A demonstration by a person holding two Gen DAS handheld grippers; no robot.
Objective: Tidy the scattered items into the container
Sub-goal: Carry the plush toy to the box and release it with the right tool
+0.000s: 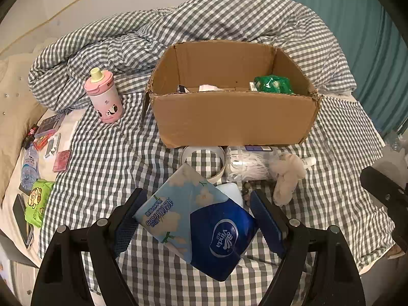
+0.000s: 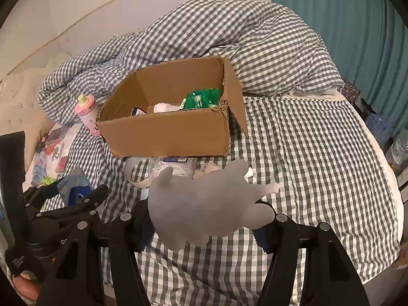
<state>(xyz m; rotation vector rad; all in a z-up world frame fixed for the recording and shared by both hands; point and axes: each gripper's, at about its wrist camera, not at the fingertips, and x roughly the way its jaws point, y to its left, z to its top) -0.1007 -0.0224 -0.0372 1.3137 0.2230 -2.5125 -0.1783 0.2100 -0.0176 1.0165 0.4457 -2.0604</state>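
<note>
An open cardboard box (image 1: 234,117) stands on the checked bed; it also shows in the right wrist view (image 2: 165,132). A green packet (image 1: 274,84) lies inside it. My left gripper (image 1: 196,219) is shut on a blue Vinda tissue pack (image 1: 201,224), held above the bed in front of the box. My right gripper (image 2: 204,219) is shut on a grey plush toy (image 2: 204,204), also lifted in front of the box. A tape roll (image 1: 204,163), a bag of white cotton swabs (image 1: 247,165) and a cream scrunchie (image 1: 288,178) lie at the box's front wall.
A pink bottle (image 1: 104,97) stands left of the box. Small items lie at the bed's left edge: a green wipes pack (image 1: 38,204), a water bottle (image 1: 29,168), a phone (image 1: 21,219). A rumpled checked duvet (image 1: 204,25) is behind the box. A teal curtain (image 1: 357,38) hangs at right.
</note>
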